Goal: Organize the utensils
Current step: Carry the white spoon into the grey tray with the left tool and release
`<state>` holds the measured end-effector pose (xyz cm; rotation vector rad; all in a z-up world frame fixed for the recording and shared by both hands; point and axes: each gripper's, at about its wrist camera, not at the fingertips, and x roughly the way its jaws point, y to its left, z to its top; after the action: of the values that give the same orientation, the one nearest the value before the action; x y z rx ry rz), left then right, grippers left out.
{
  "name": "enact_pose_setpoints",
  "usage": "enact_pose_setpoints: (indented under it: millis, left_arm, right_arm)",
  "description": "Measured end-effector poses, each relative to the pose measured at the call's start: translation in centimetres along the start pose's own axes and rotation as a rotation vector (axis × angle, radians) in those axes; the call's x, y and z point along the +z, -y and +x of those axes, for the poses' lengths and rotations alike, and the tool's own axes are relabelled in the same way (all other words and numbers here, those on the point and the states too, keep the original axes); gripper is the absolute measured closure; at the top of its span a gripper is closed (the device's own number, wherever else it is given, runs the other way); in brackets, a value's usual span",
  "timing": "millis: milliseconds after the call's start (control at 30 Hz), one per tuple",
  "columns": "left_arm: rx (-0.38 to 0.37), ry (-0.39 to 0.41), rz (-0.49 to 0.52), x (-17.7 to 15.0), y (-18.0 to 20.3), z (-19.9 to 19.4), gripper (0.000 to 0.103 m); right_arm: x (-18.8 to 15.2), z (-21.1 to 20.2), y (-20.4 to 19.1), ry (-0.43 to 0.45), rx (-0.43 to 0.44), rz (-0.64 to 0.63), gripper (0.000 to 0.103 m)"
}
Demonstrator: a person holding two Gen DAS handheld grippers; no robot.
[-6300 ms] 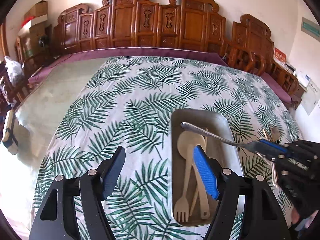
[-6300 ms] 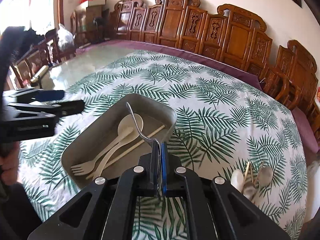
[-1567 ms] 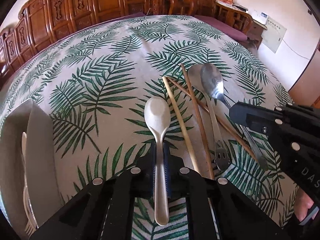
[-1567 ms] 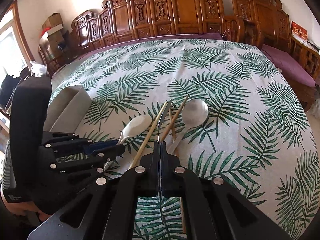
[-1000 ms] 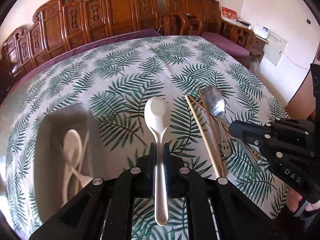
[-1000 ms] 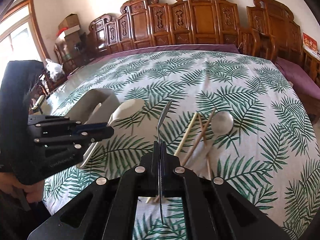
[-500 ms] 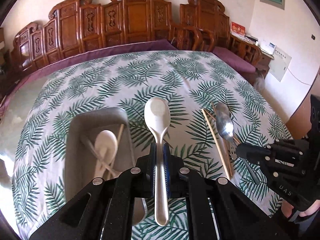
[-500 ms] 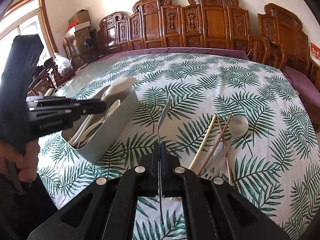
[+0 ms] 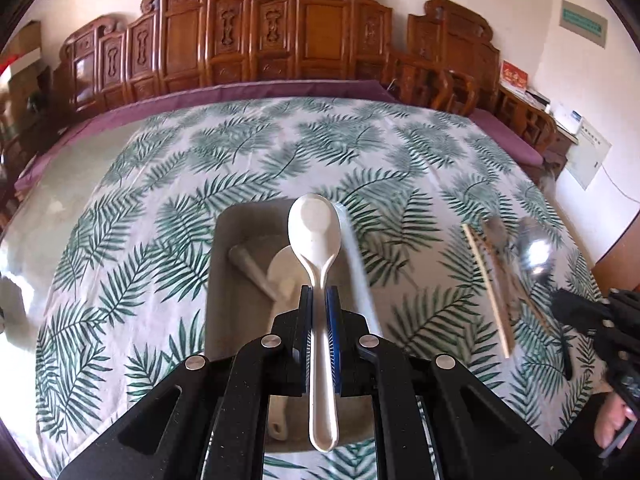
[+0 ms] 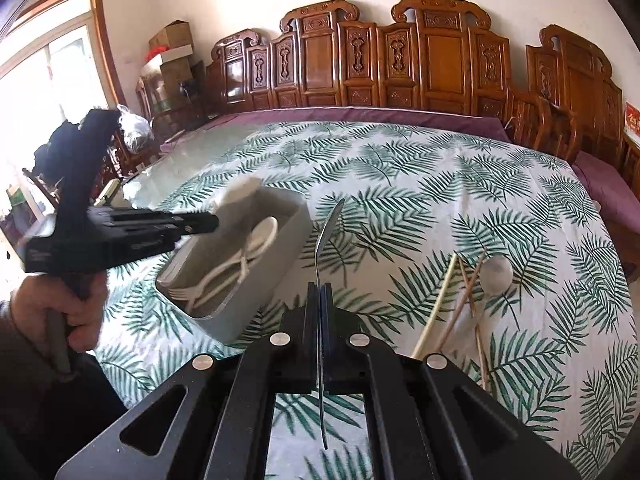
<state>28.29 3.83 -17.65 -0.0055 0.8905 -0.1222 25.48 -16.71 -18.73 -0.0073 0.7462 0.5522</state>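
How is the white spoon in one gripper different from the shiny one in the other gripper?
The white plastic spoon has a broad bowl that faces the left wrist camera; the thin metal spoon shows edge-on in the right wrist view, like a blade. The white spoon is matte and thick-handled, the metal spoon shiny and slim. The left gripper holds the white spoon over the grey tray; the right gripper holds the metal spoon beside it. Both are clamped by their handles.

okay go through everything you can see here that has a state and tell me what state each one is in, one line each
left gripper: shut on the white spoon, held above the tray.
white spoon: gripped by its handle, bowl pointing forward.
right gripper: shut on the metal utensil.
metal utensil: held edge-on, off the table.
grey tray: open-topped, holding pale utensils.
chopsticks: loose on the tablecloth.
pale spoon: lying on the tablecloth beside the chopsticks.
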Motion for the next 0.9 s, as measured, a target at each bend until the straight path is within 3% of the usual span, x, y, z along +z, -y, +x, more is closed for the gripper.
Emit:
enact_pose_setpoints:
  millis: [500,733,900]
  left_arm:
    - [0.045,-0.103,-0.067,-0.8,-3.9,4.0,0.096]
    - [0.029,-0.074,-0.060,-0.2,-4.1,3.1,0.095]
    - [0.038,-0.032,-0.051,0.3,-4.6,1.4,0.088]
  right_arm:
    - [2.7,0.5,-4.3,-0.020,-0.014,-0.080,0.101]
    - [3.2,1.3,-5.5,-0.034,-0.015,-0.092,0.101]
    - [3.7,2.5,-6.4,-0.045,0.001,-0.094,0.101]
